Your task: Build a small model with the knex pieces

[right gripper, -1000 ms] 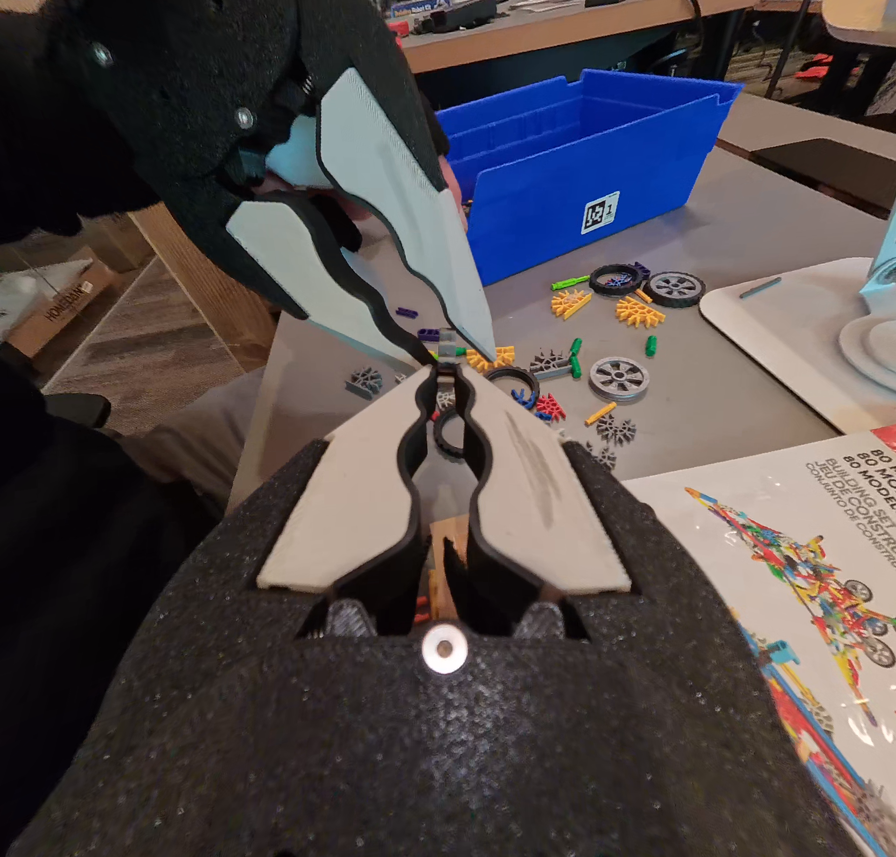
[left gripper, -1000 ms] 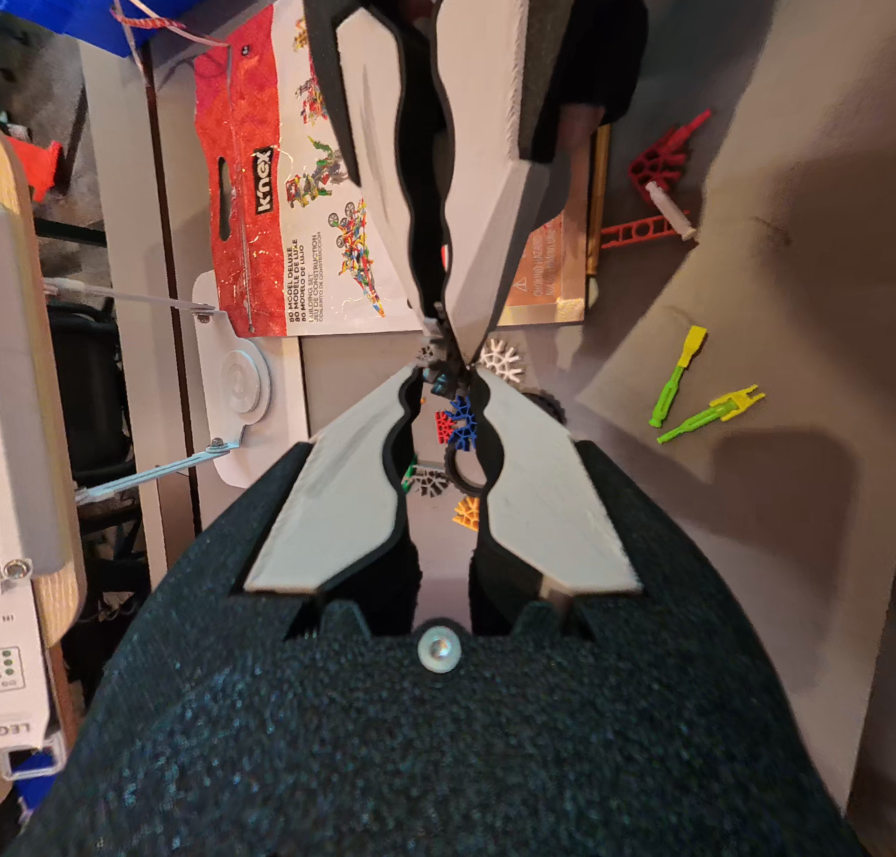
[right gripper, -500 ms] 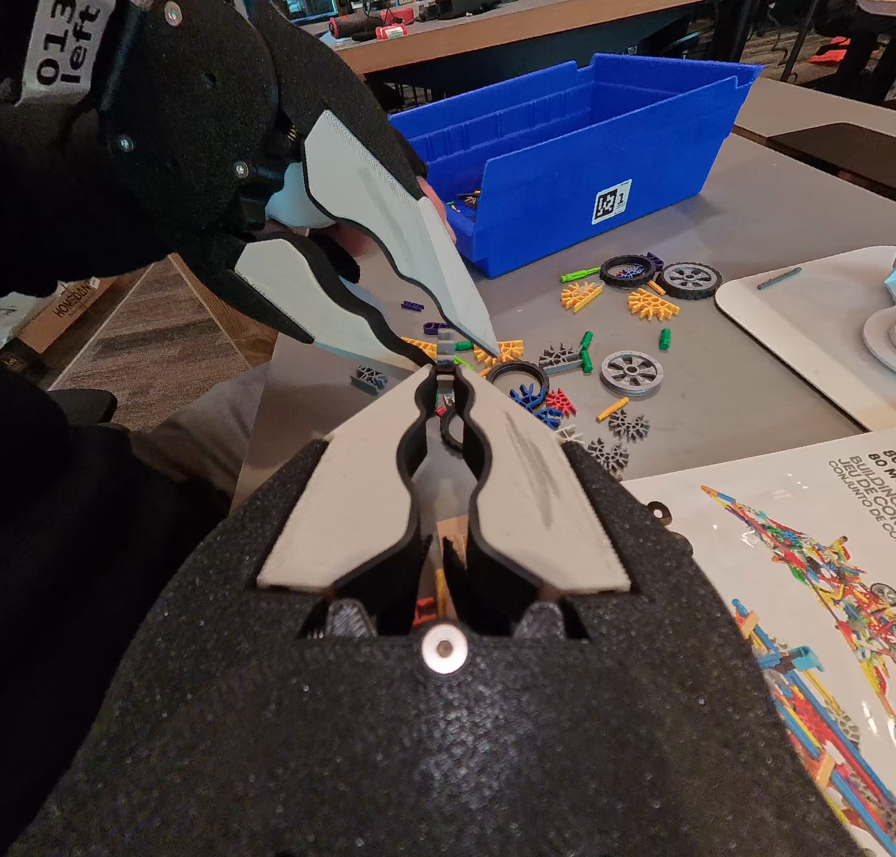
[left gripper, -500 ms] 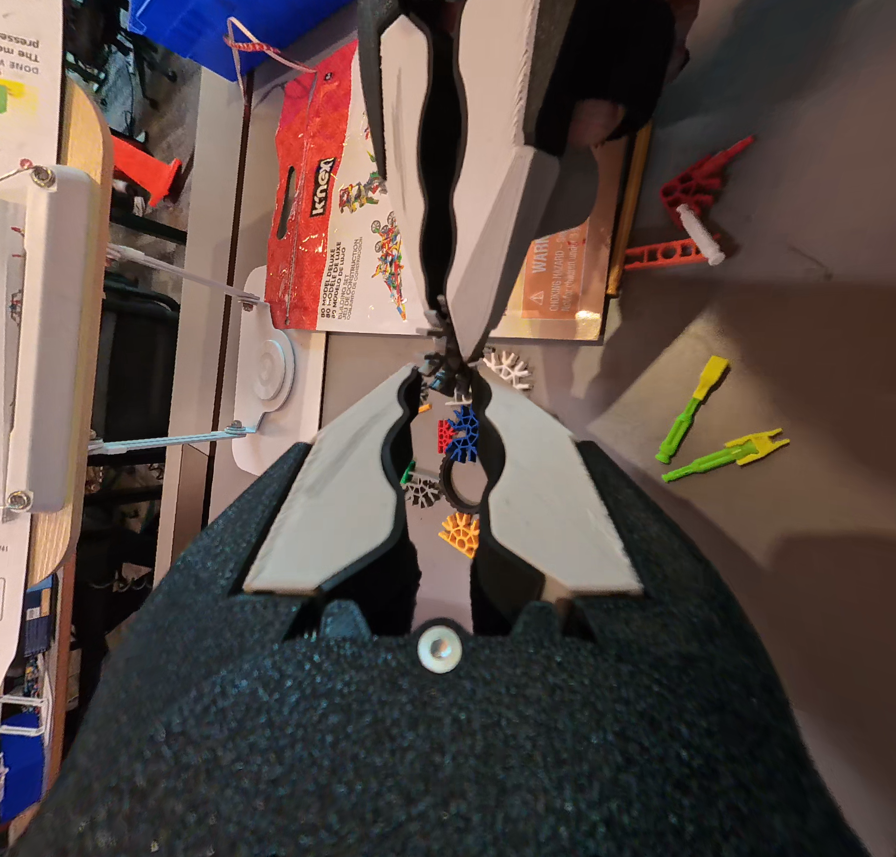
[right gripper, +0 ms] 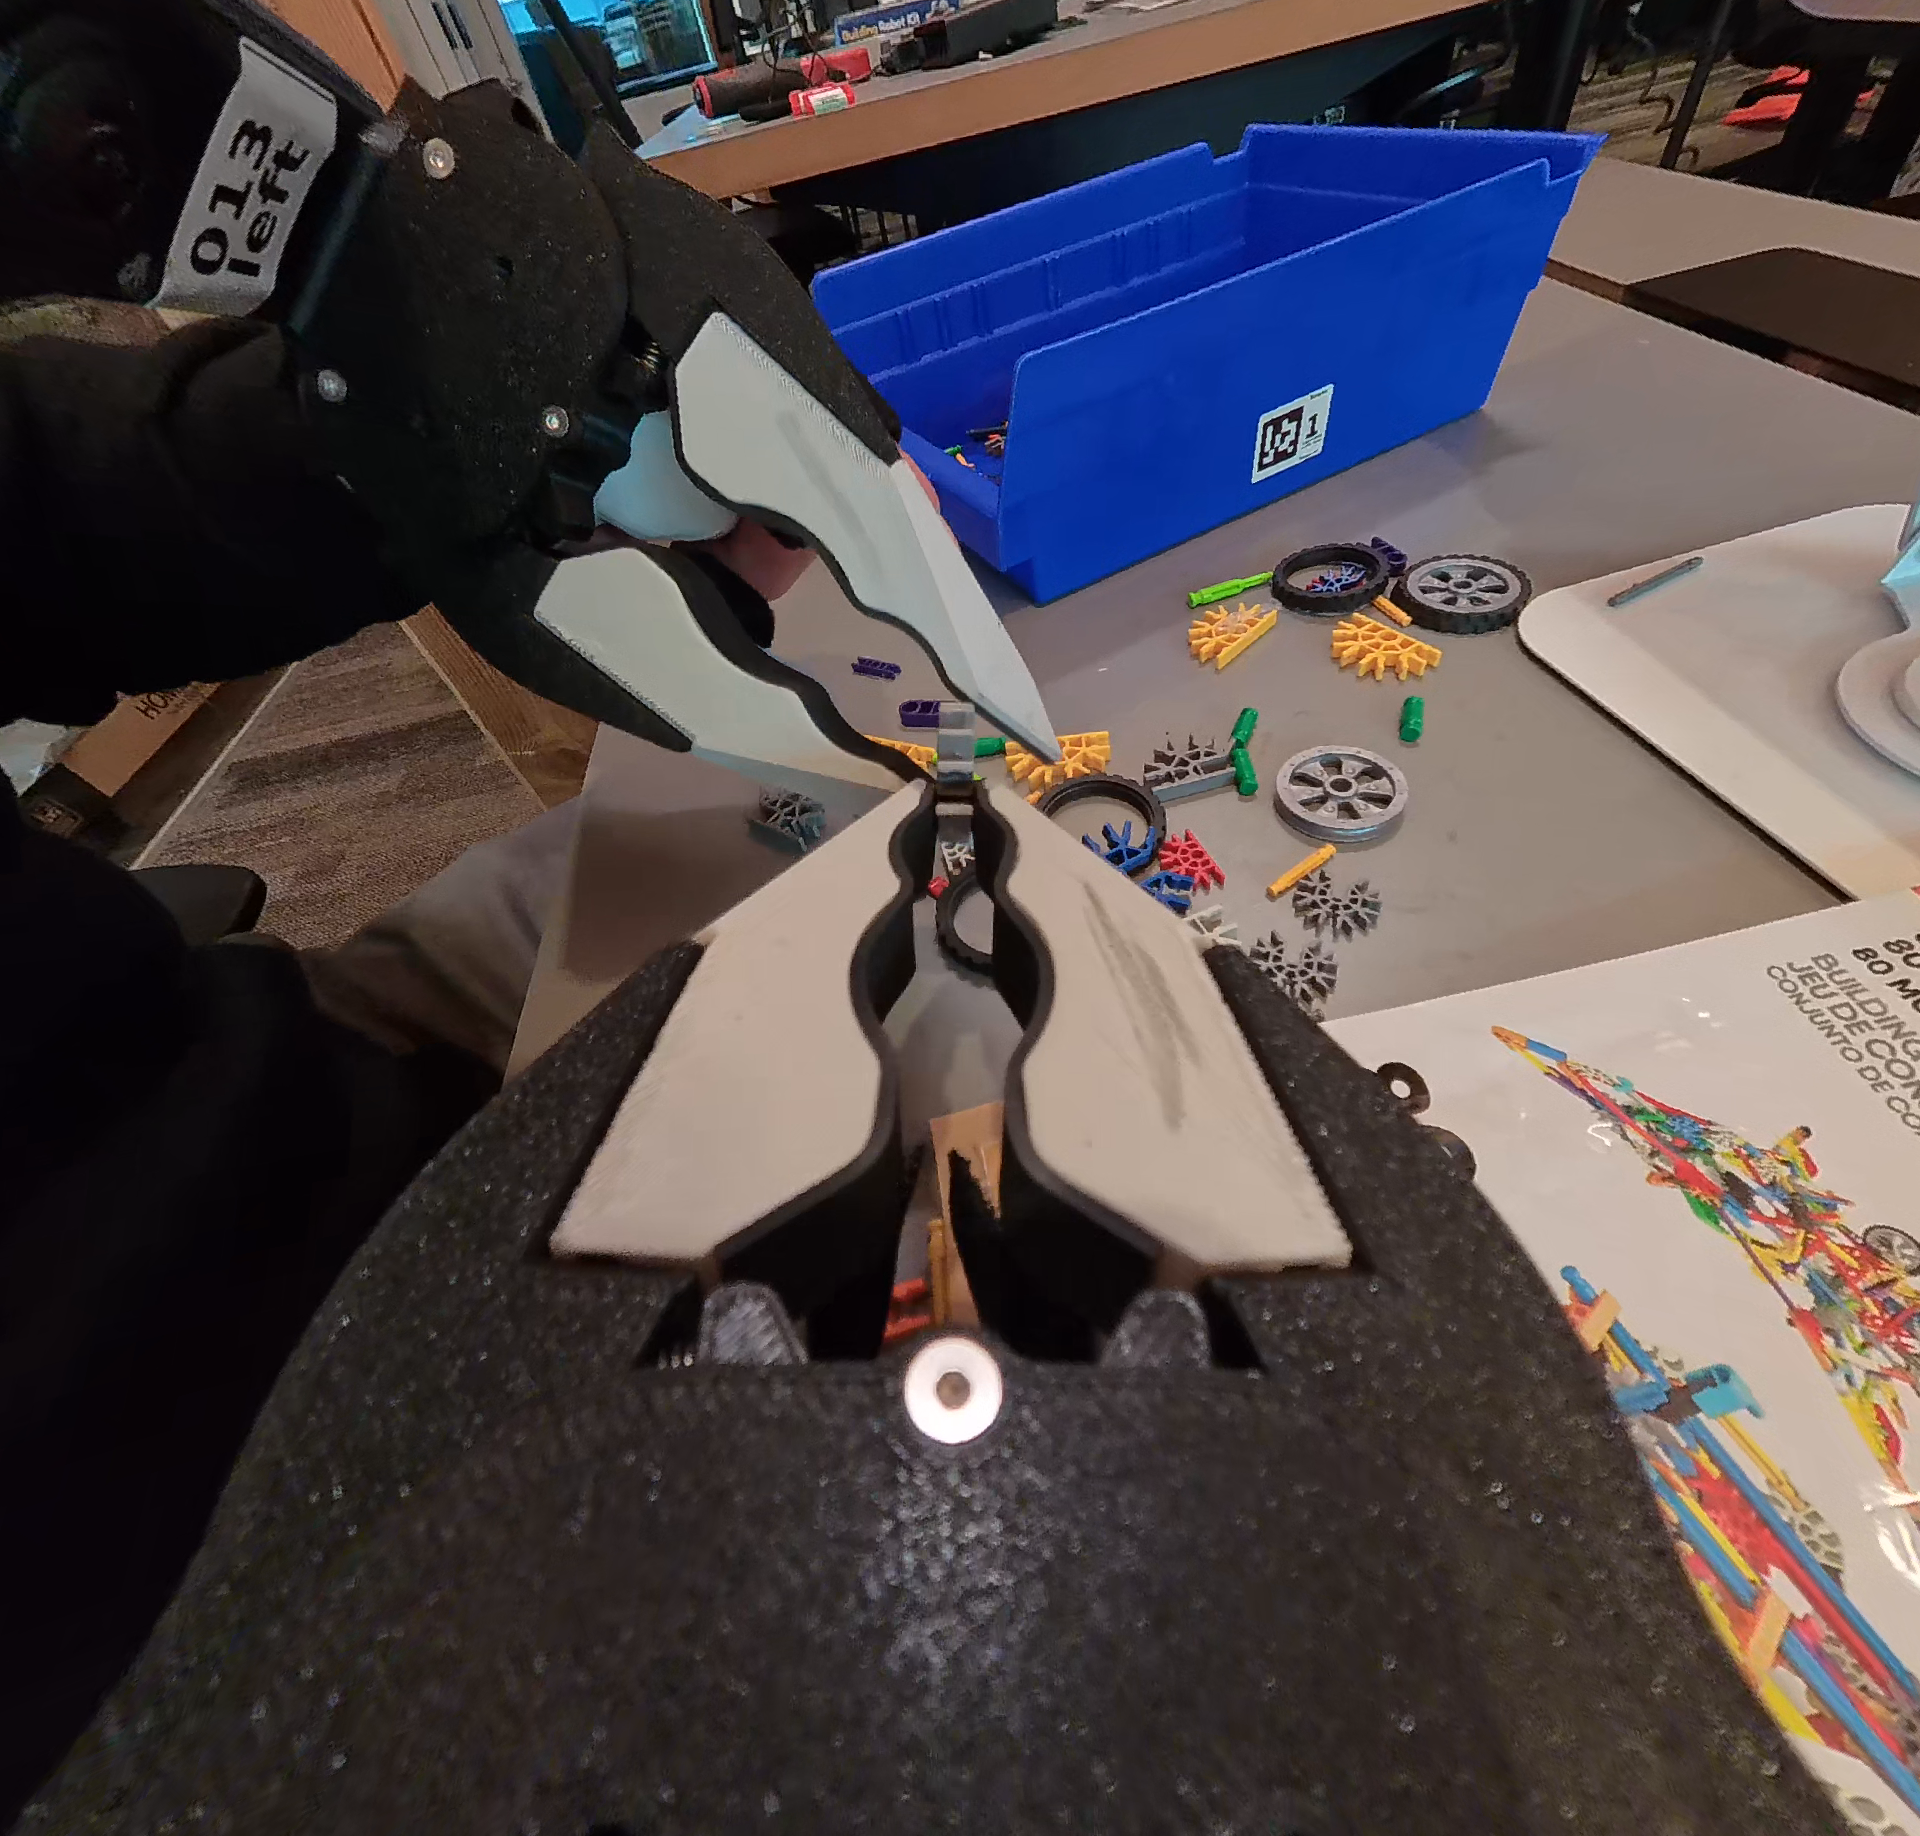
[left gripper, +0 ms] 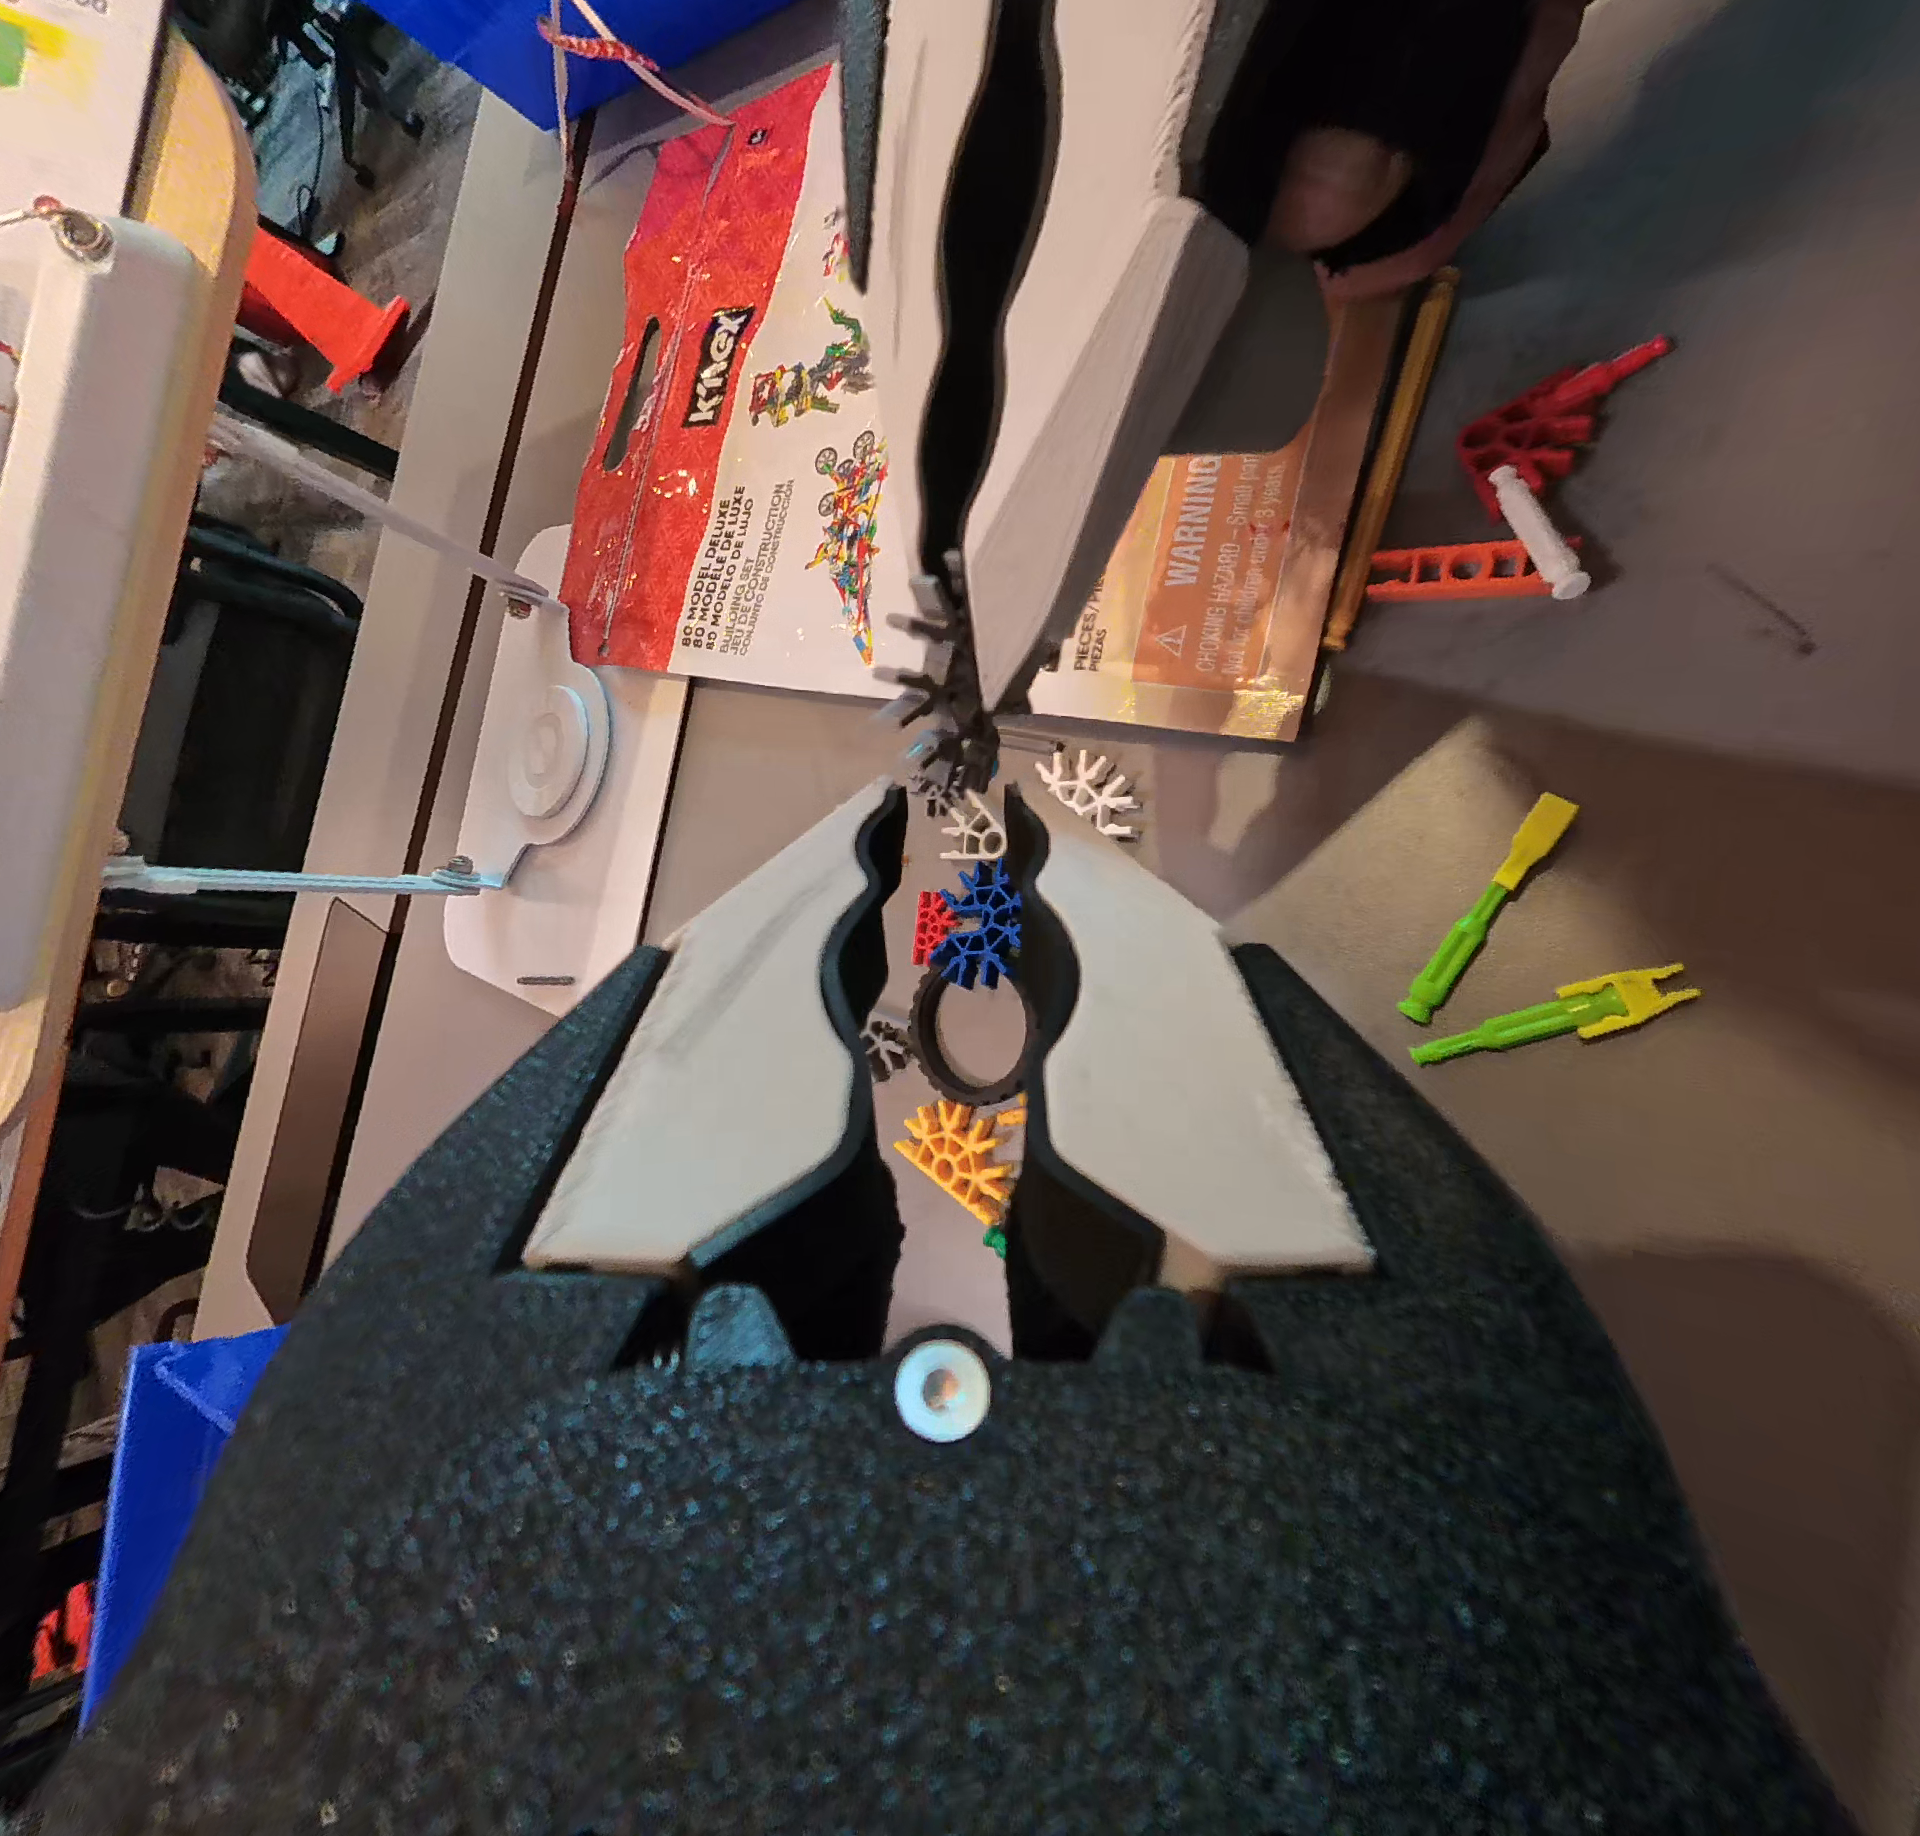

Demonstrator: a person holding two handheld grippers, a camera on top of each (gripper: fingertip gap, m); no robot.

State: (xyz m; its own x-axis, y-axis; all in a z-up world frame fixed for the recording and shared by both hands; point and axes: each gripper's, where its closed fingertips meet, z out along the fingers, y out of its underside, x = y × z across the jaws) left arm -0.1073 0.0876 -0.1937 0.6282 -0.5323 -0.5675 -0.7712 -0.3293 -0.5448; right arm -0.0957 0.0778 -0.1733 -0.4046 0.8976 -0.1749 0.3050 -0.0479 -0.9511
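Observation:
My right gripper (right gripper: 956,791) is shut on a small grey snowflake connector (right gripper: 956,737) that sticks up out of its tips. In the left wrist view the right gripper (left gripper: 971,711) comes down from the top with the grey connector (left gripper: 928,664) at its tip, slightly blurred. My left gripper (left gripper: 954,801) is a little open, its tips on either side of that connector. It also shows in the right wrist view (right gripper: 982,763), coming in from the upper left. Both hover tip to tip above loose pieces on the grey table (left gripper: 1662,1267).
A blue bin (right gripper: 1195,404) stands behind the pile. Grey wheels (right gripper: 1340,794), a black tyre (right gripper: 1101,804), yellow, blue and red connectors lie under the tips. A printed toy package (left gripper: 748,436) lies nearby, with green-yellow rods (left gripper: 1486,924), red pieces (left gripper: 1527,436) and a white board (right gripper: 1714,664). The tips of both grippers are at nearly the same place. Left tips and right tips are each some 25 cm from the printed toy package (left gripper: 748,436).
Both grippers stay tip to tip and have lifted and tilted a little. The grey connector now shows more clearly at the right gripper's tip in the left wrist view.

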